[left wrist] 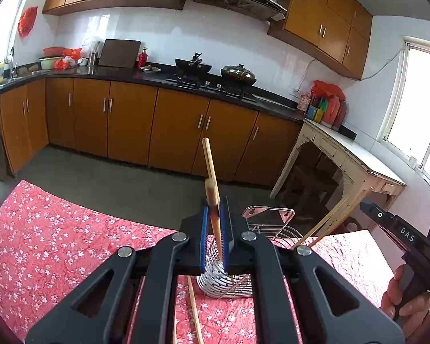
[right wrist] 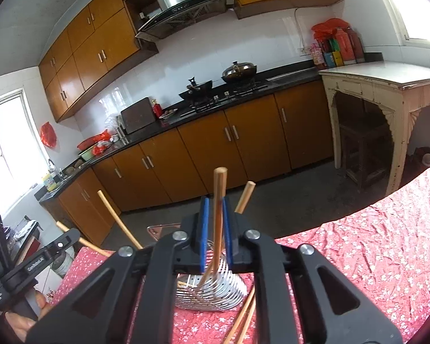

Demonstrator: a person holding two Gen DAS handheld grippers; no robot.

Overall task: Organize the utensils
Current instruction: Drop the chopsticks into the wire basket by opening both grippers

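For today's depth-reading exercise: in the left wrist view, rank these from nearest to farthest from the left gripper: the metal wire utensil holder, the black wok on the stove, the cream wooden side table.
1. The metal wire utensil holder, directly below the left gripper, on the tablecloth.
2. The cream wooden side table, right, across the floor.
3. The black wok, centre, on the far counter.
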